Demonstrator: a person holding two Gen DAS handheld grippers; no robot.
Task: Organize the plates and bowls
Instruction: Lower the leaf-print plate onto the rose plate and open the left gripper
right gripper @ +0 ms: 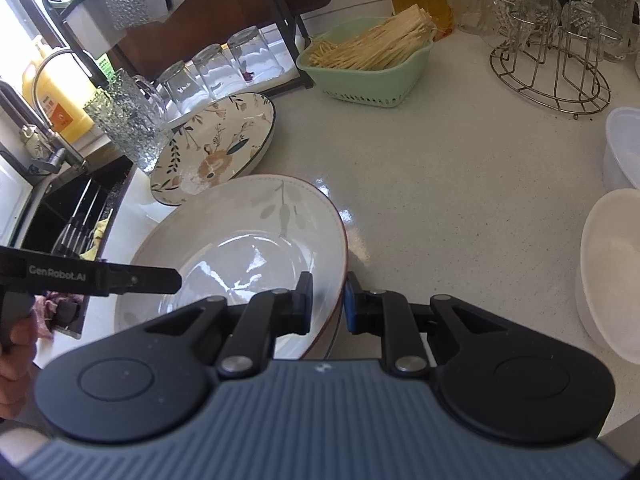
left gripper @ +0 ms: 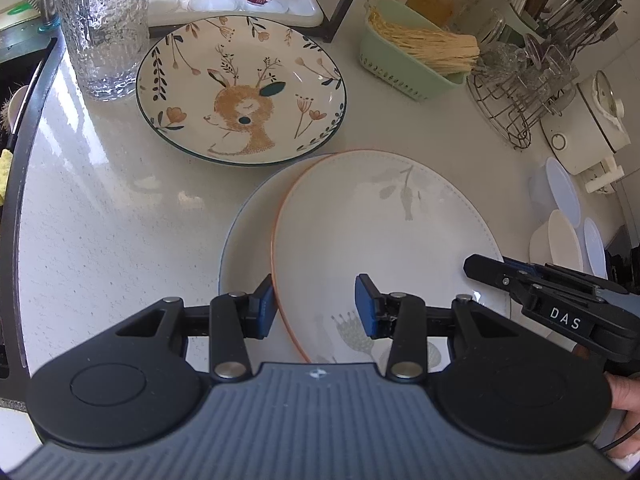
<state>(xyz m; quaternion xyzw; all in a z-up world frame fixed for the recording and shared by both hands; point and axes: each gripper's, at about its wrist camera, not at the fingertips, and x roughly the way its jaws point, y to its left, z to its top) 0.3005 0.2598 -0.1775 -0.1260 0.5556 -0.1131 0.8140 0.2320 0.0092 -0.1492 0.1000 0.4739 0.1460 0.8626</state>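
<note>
White round ceramic plate with an orange rim (left gripper: 380,232), faint leaf print inside: lies offset on top of a second pale plate with a blue-grey rim (left gripper: 244,248), both on the speckled cream countertop (left gripper: 112,208). Looks slightly raised on its right side, though hard to tell for sure. Pinched at the near right rim by the right gripper (right gripper: 329,304), one pad inside the plate and one outside. Straddled at the near left rim by the left gripper (left gripper: 315,306), jaws spread, rim just beside the outer pad, with a clear gap to the inner one. Just behind: a deep round plate painted with a brown deer and flowers (left gripper: 240,88), flat on the counter beside a tall textured glass tumbler (left gripper: 102,28). Farther right, a mint-green plastic basket of dry noodles (left gripper: 400,68). Well apart on the right, a white bowl (right gripper: 612,272).
</note>
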